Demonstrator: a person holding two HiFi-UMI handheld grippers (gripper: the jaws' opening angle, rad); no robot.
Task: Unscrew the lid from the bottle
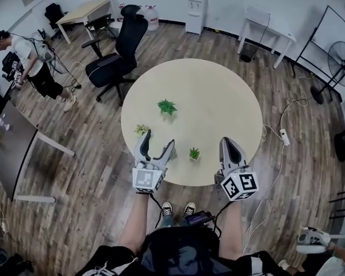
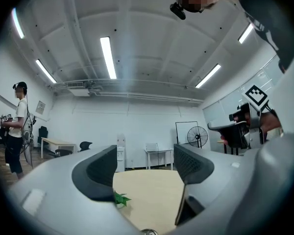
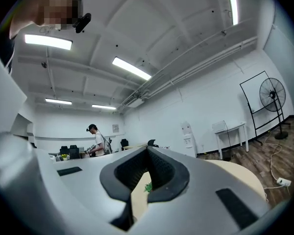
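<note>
- Hovering over the near edge of the round table (image 1: 218, 91), both grippers pointed away from the person, with the left gripper (image 1: 158, 138) well apart from the right gripper (image 1: 229, 141).
- The left gripper's jaws stood wide apart. In the left gripper view only bare tabletop showed between them, and the pads pressed on nothing.
- The right gripper's jaws were closed together and held nothing. The right gripper view showed the pads meeting at their tips, with a sliver of tabletop visible beneath.
- Three bits of greenery stood on the table: a plant (image 1: 167, 106) near the middle, a second plant (image 1: 141, 129) just beside the tip of the left gripper's left jaw, and a third plant (image 1: 194, 153) between the two grippers, near the table's edge.
- The bottle could not be made out in any view. A small round rim (image 2: 147, 232) at the bottom edge of the left gripper view, below the jaws, was too cut off to identify.
- A black office chair (image 1: 118, 53) stood on the wooden floor just beyond the table.
- A bystander (image 1: 31, 62) stood far to the left and a standing fan (image 1: 340, 56) far to the right.
</note>
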